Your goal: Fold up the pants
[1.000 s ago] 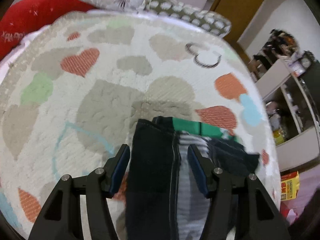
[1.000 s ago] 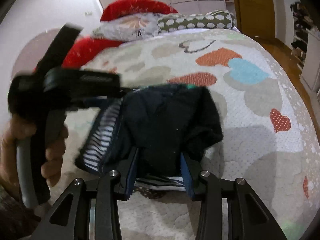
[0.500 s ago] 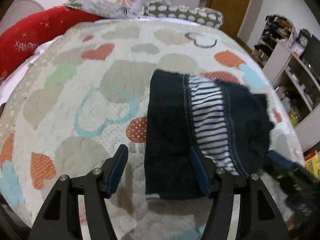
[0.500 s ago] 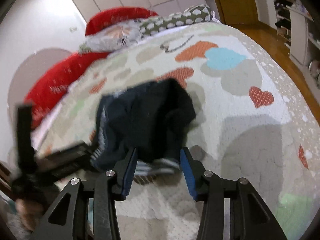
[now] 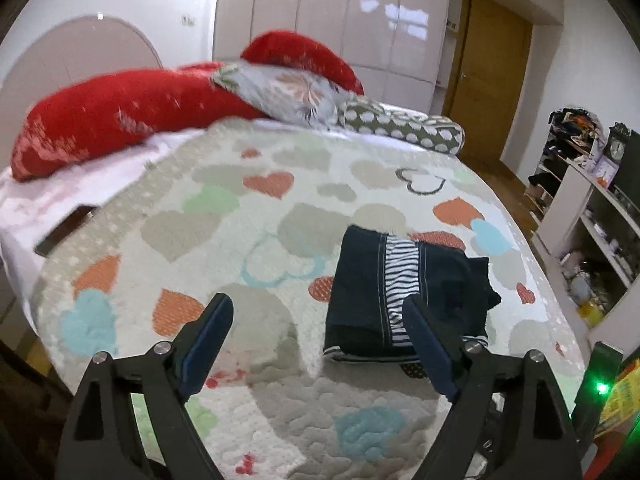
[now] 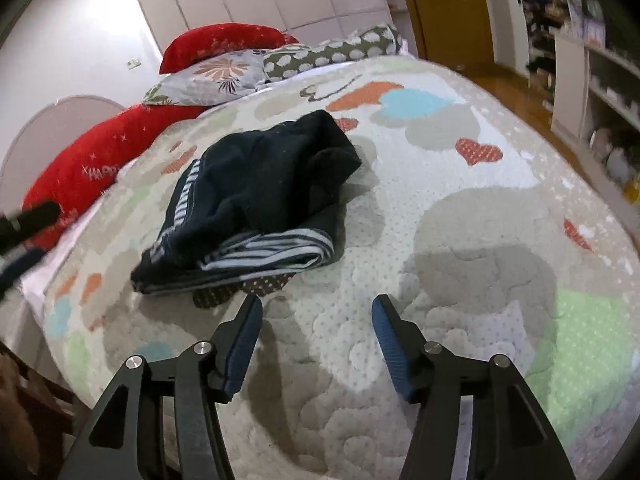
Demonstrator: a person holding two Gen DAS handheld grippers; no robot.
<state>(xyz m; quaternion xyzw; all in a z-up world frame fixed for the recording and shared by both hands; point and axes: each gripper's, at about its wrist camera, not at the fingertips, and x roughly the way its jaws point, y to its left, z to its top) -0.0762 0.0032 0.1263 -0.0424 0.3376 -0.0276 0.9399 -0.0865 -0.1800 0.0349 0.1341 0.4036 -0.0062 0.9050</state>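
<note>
The dark navy pants (image 5: pixel 404 292) with a black-and-white striped band lie folded in a compact bundle on the heart-patterned bedspread (image 5: pixel 240 220). In the right wrist view the pants (image 6: pixel 260 192) sit ahead and to the left, bunched on top. My left gripper (image 5: pixel 316 336) is open and empty, held back from the bundle, its right finger overlapping the bundle's near edge in view. My right gripper (image 6: pixel 316 332) is open and empty, a short way in front of the bundle.
Red bolster pillows (image 5: pixel 120 116), a floral pillow (image 5: pixel 288 96) and a dotted bolster (image 5: pixel 400 128) lie at the head of the bed. Shelves with clutter (image 5: pixel 592 208) stand to the right, a wooden door (image 5: pixel 488 80) behind. The bed's edge is close below both grippers.
Both grippers have let go of the pants and pulled back and up. The pants now rest folded on the bed. Both grippers' jaws have opened wider.
</note>
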